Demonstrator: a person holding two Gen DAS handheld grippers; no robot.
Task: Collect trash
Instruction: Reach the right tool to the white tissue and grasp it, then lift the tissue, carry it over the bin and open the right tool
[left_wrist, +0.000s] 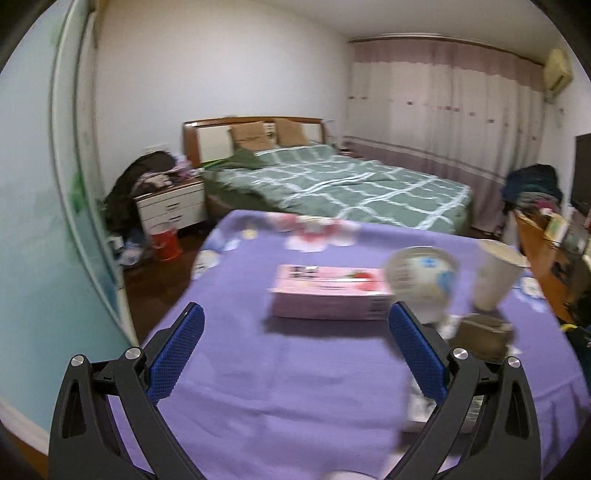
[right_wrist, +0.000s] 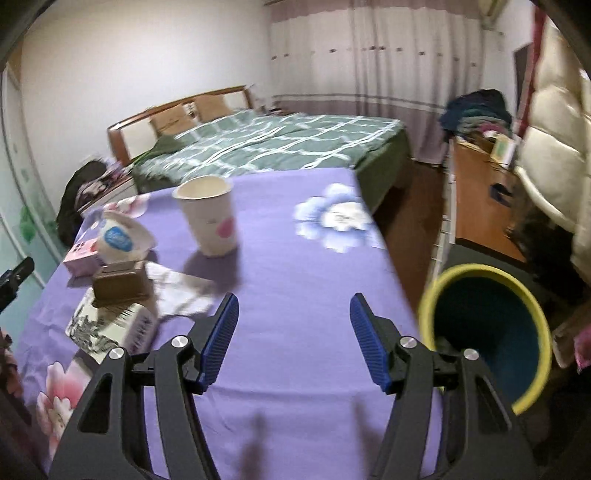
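Both tongs, left (left_wrist: 295, 325) and right (right_wrist: 293, 317), gape empty; paper cup (right_wrist: 208, 214) ahead, bin (right_wrist: 484, 332) beside table.

The table (right_wrist: 295, 280) is covered by matt purple cloth with printed flowers. The paper cup (right_wrist: 208, 216) looks smooth, the pink box (left_wrist: 328, 293) is slightly glossy cardboard. Each claw has matt black plastic arms (with shiny metal screws) and rough blue ribbed pads (left_wrist: 177, 350). The bin (right_wrist: 487, 339) looks like smooth plastic.
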